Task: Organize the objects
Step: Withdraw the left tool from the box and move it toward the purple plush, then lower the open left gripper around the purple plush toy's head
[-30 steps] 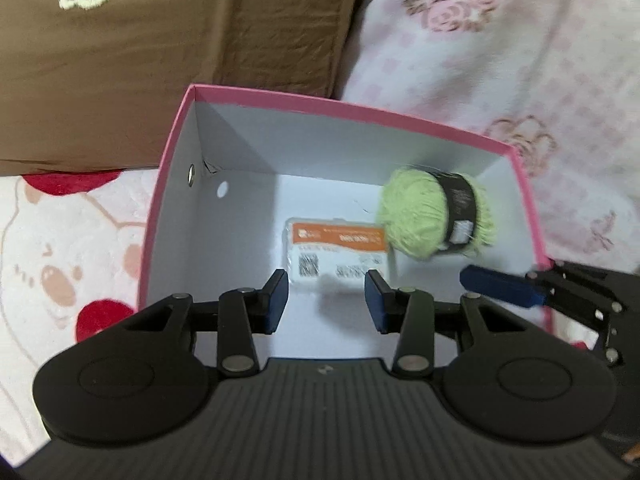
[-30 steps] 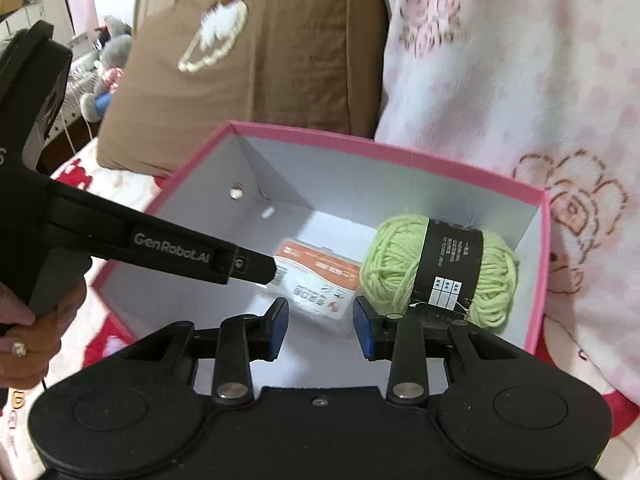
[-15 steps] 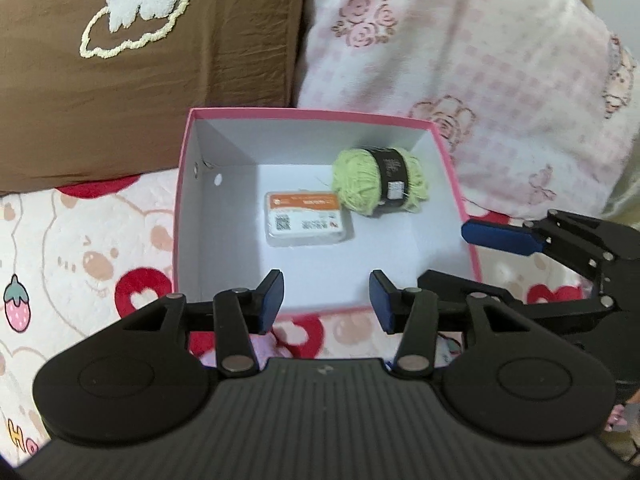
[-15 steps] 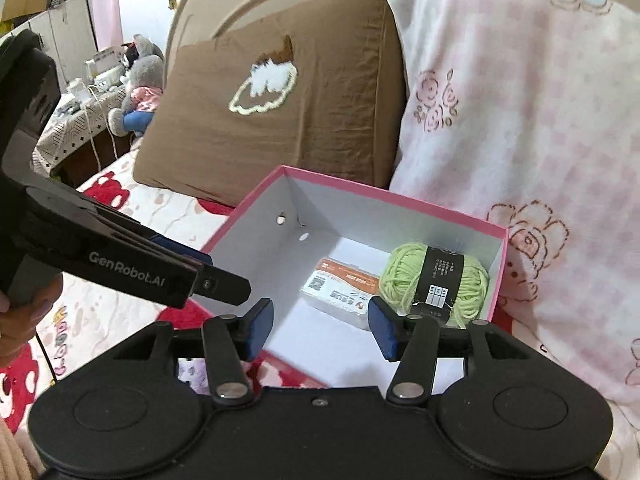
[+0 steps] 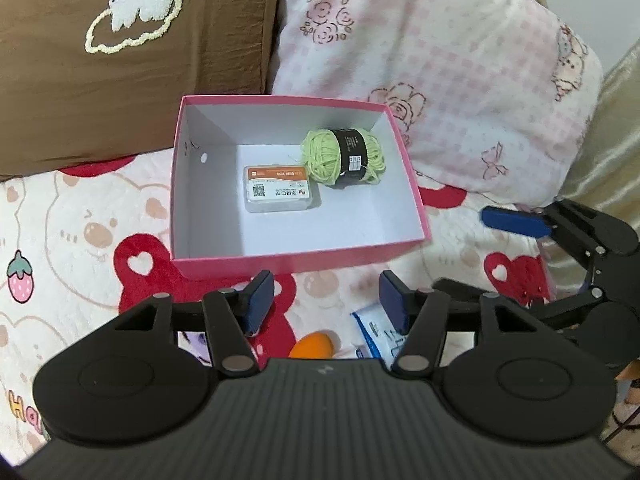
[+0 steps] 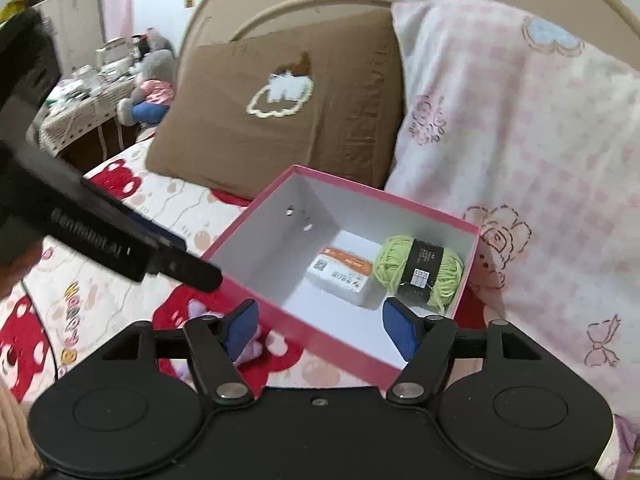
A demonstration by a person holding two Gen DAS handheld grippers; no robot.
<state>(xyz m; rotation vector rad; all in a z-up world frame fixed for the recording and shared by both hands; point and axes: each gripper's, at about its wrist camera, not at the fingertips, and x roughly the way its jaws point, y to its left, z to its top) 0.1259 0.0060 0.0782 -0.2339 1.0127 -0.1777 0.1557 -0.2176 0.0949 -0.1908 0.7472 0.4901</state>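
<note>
Left tool [image 5: 326,300] and right tool [image 6: 320,330] released, jaws just opening, nothing between, near the pink box [image 5: 296,262]

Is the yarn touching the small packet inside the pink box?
Cannot tell. In the left wrist view the yarn overlaps the packet's top right corner; in the right wrist view they meet with no visible gap, yet neither view plainly shows contact inside the box.

Just behind the left tongs [image 5: 326,300], an orange object [image 5: 314,345] and a blue-and-white packet [image 5: 376,334] are half hidden by the tool's body. A purple item [image 6: 250,350] beside the right tongs [image 6: 320,326] is mostly covered. The left tool's lettering [image 6: 86,234] blurs.
</note>
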